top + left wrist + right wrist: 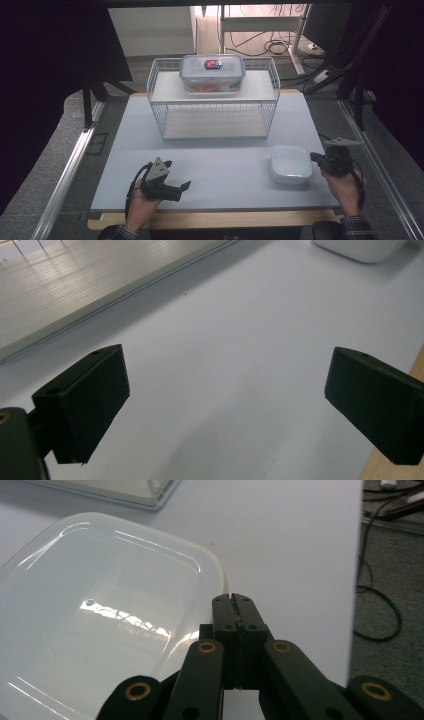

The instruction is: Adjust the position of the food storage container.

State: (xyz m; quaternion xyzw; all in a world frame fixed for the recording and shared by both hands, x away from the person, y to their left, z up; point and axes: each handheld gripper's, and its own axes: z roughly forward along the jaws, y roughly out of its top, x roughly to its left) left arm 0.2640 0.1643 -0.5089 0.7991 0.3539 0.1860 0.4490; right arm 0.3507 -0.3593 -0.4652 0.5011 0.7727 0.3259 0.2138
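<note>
A white, shallow lidded container (290, 162) sits on the pale table (225, 165) at the front right; its glossy lid (100, 620) is close up in the right gripper view. My right gripper (314, 157) is at the container's right edge with its jaws pressed together; the tips (232, 599) touch or nearly touch the rim, and I cannot tell whether they pinch its lip. My left gripper (177, 173) hovers low at the front left, open (225, 395) with bare table between its fingers. The white container's corner (360, 247) lies far off in that view.
A white wire rack (215, 107) stands at the back middle of the table, with a clear lidded box (212, 74) holding something orange-red on its upper shelf. Its lower shelf (215, 125) is bare. Cables (380, 610) lie on the floor past the table's right edge.
</note>
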